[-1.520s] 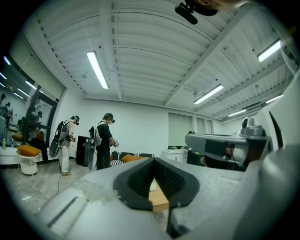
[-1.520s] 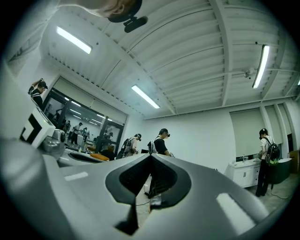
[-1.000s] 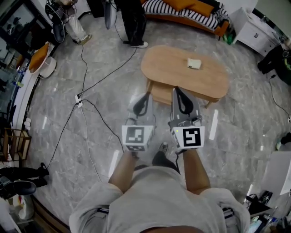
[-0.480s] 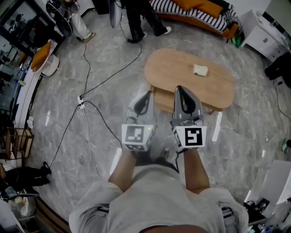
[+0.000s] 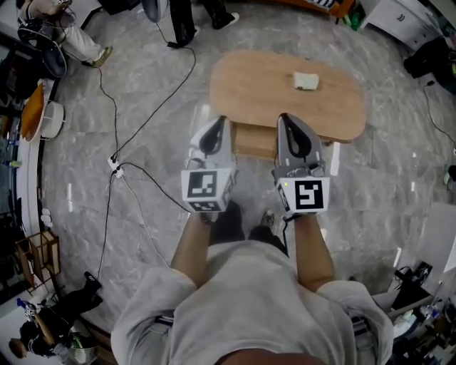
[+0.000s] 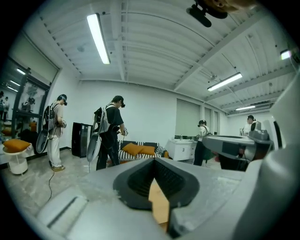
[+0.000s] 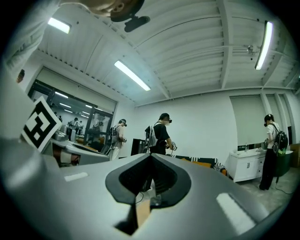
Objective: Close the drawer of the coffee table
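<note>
The oval wooden coffee table (image 5: 285, 89) stands on the marble floor ahead of me, with a small white object (image 5: 306, 80) on its top. Its drawer (image 5: 254, 140) sticks out from under the near edge, toward me. My left gripper (image 5: 218, 122) hovers at the drawer's left end with its jaws shut and nothing between them. My right gripper (image 5: 285, 118) is over the drawer's right end, also shut and empty. In the left gripper view a sliver of the wood (image 6: 160, 206) shows through the closed jaws of the left gripper (image 6: 156, 164). The right gripper (image 7: 150, 157) points level into the room.
Black cables (image 5: 142, 121) and a power strip (image 5: 115, 168) lie on the floor to the left. A white cabinet (image 5: 399, 14) stands at the far right. People with backpack rigs (image 6: 110, 131) stand beyond the table. My feet (image 5: 246, 224) are just short of the drawer.
Both grippers have moved forward to the table. Their tips now sit at the open drawer's front. Both stayed shut.
</note>
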`<action>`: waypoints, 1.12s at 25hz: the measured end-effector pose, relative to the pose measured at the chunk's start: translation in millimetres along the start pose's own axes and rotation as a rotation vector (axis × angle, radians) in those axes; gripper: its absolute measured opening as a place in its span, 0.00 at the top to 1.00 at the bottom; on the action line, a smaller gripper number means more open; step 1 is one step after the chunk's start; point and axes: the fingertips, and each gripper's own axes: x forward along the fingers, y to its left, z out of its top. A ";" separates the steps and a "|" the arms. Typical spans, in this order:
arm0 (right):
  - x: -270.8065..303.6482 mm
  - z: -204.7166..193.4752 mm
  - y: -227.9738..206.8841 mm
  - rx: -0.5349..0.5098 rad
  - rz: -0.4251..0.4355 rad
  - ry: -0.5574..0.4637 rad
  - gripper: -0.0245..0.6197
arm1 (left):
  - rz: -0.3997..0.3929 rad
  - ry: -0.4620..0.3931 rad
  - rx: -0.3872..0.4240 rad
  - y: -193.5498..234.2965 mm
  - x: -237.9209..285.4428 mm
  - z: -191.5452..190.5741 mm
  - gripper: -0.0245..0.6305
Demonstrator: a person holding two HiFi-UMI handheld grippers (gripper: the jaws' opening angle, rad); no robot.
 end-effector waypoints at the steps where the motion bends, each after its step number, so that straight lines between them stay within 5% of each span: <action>1: 7.8 -10.3 0.6 -0.007 -0.003 0.029 0.95 | -0.011 0.019 0.000 9.9 9.1 -6.4 0.93; 8: 47.4 -91.8 1.9 -0.111 0.007 0.212 0.95 | -0.123 0.118 0.061 61.3 56.5 -57.9 0.93; 17: 44.4 -249.3 -8.1 -0.065 0.049 0.445 0.95 | -0.200 0.391 0.010 82.9 83.1 -217.2 0.93; 24: 36.6 -344.4 -9.9 -0.001 0.090 0.535 0.95 | -0.240 0.527 0.038 69.4 101.7 -322.8 0.93; 28: 27.7 -407.0 -11.7 0.022 0.114 0.587 0.95 | -0.299 0.563 -0.030 54.3 120.5 -377.2 0.93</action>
